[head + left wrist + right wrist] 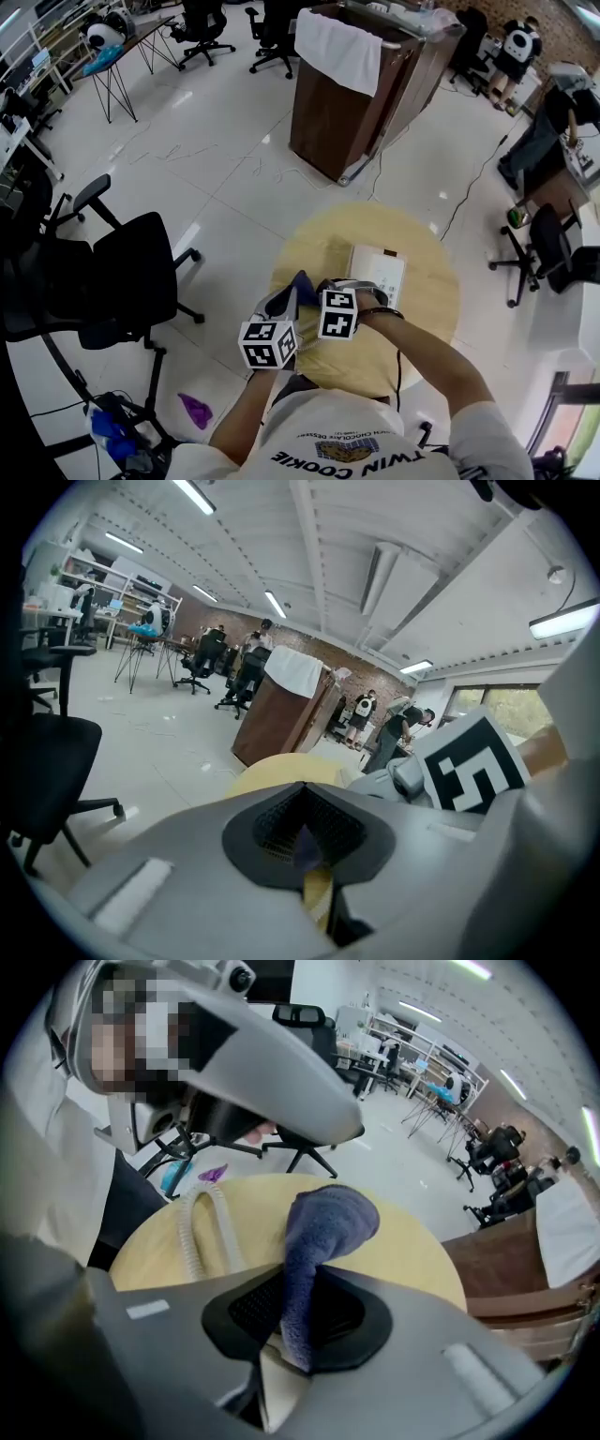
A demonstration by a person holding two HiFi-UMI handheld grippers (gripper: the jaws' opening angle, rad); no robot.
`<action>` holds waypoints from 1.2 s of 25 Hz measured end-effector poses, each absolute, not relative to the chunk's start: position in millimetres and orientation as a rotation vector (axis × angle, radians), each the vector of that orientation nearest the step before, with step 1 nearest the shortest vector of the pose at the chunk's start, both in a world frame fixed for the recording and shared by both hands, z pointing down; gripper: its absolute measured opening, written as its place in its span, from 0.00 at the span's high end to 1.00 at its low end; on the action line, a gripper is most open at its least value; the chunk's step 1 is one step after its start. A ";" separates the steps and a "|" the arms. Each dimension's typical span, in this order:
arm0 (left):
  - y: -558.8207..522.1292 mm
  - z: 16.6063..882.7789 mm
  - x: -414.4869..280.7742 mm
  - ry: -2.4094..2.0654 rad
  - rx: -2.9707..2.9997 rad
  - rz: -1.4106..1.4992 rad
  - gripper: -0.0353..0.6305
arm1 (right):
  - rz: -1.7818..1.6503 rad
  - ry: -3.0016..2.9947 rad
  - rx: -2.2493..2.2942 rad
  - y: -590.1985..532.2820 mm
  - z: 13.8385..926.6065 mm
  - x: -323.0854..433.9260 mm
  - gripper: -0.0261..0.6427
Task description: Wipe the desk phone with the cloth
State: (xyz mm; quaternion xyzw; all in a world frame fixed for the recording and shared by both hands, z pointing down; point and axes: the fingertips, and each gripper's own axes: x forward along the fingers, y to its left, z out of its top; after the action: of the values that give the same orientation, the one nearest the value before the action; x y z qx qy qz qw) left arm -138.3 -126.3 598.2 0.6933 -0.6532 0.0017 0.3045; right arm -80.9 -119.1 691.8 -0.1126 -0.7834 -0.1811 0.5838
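Observation:
A white desk phone [380, 269] lies on the round yellow table [422, 309], just beyond both grippers. The purple cloth [302, 285] hangs between them over the table's near left part. My left gripper [286, 300] is shut with a sliver of cloth [305, 842] in its jaws. My right gripper [316, 292] sits right beside it, shut on the other end of the cloth [323, 1237], which stands up from its jaws [295, 1326]. A grey coiled cord [199, 1232] lies on the table [403, 1251] behind the cloth.
A brown cabinet [342, 103] draped with a white towel stands beyond the table. A black office chair [131, 277] is at the left, with a purple scrap [195, 410] on the floor near it. Cables run over the floor on the right.

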 end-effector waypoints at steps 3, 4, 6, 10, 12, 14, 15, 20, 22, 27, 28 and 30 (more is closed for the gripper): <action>-125.4 595.5 -133.2 -1.723 1.853 0.002 0.96 | -0.420 -1.843 -0.283 -96.5 694.2 -77.3 0.86; -124.9 595.1 -130.6 -1.717 1.859 0.002 0.96 | -0.413 -1.853 -0.286 -89.5 694.4 -76.3 0.86; -124.0 594.7 -125.8 -1.704 1.870 0.001 0.96 | -0.394 -1.871 -0.282 -78.8 694.9 -74.6 0.86; -123.6 594.0 -118.4 -1.681 1.891 0.008 0.96 | -0.348 -1.917 -0.216 -80.3 696.1 -77.5 0.86; -123.2 590.4 -115.0 -1.675 1.907 0.007 0.96 | -0.317 -1.960 -0.154 -86.3 690.4 -79.4 0.86; -120.5 585.0 -112.5 -1.671 1.924 0.000 0.96 | -0.277 -2.026 -0.067 -91.0 679.7 -80.2 0.86; -119.0 581.5 -110.9 -1.667 1.935 -0.005 0.96 | -0.244 -2.067 -0.010 -93.6 672.6 -79.6 0.86; -115.0 563.3 -95.9 -1.636 2.021 -0.030 0.96 | -0.040 -2.273 0.310 -107.3 633.9 -60.7 0.86; -114.2 560.9 -87.7 -1.620 2.047 -0.030 0.96 | 0.033 -2.329 0.432 -109.0 620.1 -47.6 0.86; -112.0 553.5 -61.1 -1.569 2.113 -0.018 0.96 | 0.295 -2.463 0.772 -103.5 580.8 -5.2 0.86; -110.1 550.5 -53.5 -1.557 2.130 -0.016 0.96 | 0.323 -2.475 0.833 -100.2 573.7 5.6 0.86; -105.4 543.7 -38.1 -1.531 2.164 -0.014 0.96 | 0.358 -2.505 0.938 -92.7 559.7 25.1 0.86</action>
State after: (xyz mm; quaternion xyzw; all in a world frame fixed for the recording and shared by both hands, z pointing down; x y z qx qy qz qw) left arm -38.1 -105.4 543.7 0.7919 -0.5604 -0.0052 0.2427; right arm 25.1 -92.7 559.7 0.3390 -0.9056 0.1295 0.2197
